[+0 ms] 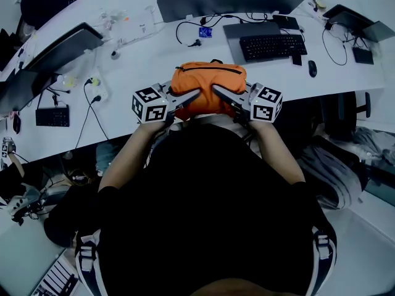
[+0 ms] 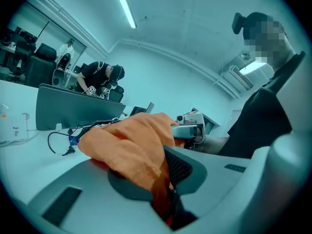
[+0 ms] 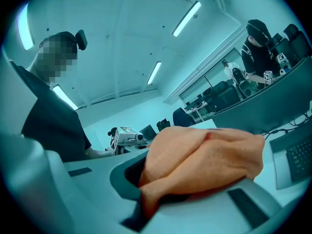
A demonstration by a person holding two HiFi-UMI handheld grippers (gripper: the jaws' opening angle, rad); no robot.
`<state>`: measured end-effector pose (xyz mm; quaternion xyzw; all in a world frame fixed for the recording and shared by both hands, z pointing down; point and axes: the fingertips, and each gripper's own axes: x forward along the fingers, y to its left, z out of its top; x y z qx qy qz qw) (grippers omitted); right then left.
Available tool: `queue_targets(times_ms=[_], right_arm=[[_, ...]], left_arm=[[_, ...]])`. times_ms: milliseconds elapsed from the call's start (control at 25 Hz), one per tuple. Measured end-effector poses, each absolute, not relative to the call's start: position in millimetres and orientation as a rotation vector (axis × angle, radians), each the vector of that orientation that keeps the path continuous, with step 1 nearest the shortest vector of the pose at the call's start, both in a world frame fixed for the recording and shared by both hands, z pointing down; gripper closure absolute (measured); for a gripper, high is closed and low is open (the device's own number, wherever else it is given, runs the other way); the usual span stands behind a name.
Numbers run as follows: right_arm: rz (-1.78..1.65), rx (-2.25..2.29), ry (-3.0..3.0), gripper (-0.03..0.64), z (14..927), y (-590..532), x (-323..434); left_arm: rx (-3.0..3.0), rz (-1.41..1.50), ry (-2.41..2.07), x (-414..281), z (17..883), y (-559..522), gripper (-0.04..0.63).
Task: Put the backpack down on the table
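The orange backpack [image 1: 208,86] is held at the near edge of the white table [image 1: 148,60], in front of the person's chest. My left gripper [image 1: 192,97] is shut on a fold of its fabric at its left side, and my right gripper [image 1: 220,92] is shut on its right side. In the left gripper view the orange backpack [image 2: 131,150] bulges out between the jaws, with the right gripper's camera head behind it. The right gripper view has the same orange backpack [image 3: 204,162] pinched between its jaws. Whether the bag's underside touches the table is hidden.
Behind the bag stand a wide monitor [image 1: 228,0], a laptop with a black keyboard [image 1: 273,45], a mouse [image 1: 312,68] and loose cables [image 1: 185,32]. Another monitor [image 1: 58,54] and a keyboard [image 1: 52,117] sit to the left. Other people work at desks in the background.
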<state>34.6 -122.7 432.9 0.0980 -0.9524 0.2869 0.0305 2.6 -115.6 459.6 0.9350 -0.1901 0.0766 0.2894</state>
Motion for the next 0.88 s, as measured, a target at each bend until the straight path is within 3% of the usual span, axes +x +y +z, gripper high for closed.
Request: queue_targets(times_ms=[880], right_arm=[[1.051,0.428,-2.804,0.592,504.3,-142.8,20.6]], left_arm=[[2.432,0.356,-0.392,-10.6,531.2,-134.9,0.515]])
